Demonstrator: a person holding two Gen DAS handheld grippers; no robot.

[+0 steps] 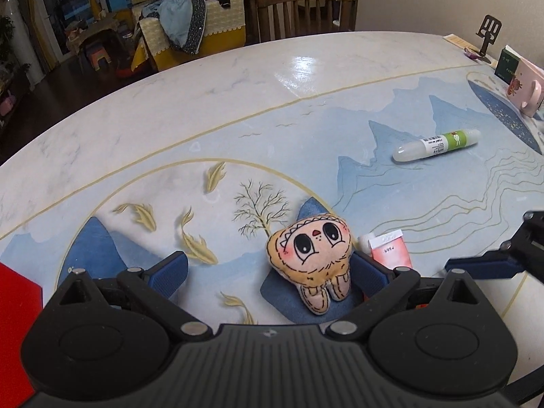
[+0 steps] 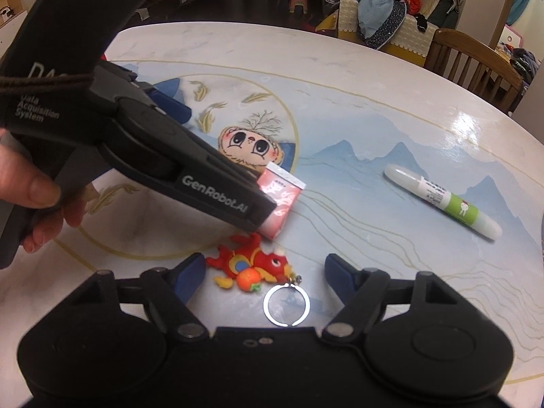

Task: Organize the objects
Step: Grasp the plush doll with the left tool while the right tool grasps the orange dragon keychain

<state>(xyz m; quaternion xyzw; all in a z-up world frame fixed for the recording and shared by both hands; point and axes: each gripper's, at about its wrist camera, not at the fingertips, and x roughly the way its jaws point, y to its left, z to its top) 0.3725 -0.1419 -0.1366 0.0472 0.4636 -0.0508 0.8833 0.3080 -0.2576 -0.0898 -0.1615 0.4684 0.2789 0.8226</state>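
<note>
A small plush doll [image 1: 311, 255] with big eyes lies on the painted table, between the open jaws of my left gripper [image 1: 272, 272], close to the right finger [image 1: 369, 270]. It also shows in the right wrist view [image 2: 250, 148]. A pink tube [image 1: 391, 250] lies just right of the doll [image 2: 282, 197]. A red dragon keychain [image 2: 253, 267] with a metal ring [image 2: 287, 304] lies between the open jaws of my right gripper [image 2: 267, 272]. A white and green glue stick [image 1: 437, 144] lies farther right [image 2: 442, 200].
A red box [image 1: 17, 312] sits at the left edge. A pink mug [image 1: 525, 90], a green box [image 1: 506, 64] and a phone stand [image 1: 488, 35] stand at the far right. A wooden chair [image 1: 304, 8] stands behind the table [image 1: 204, 102].
</note>
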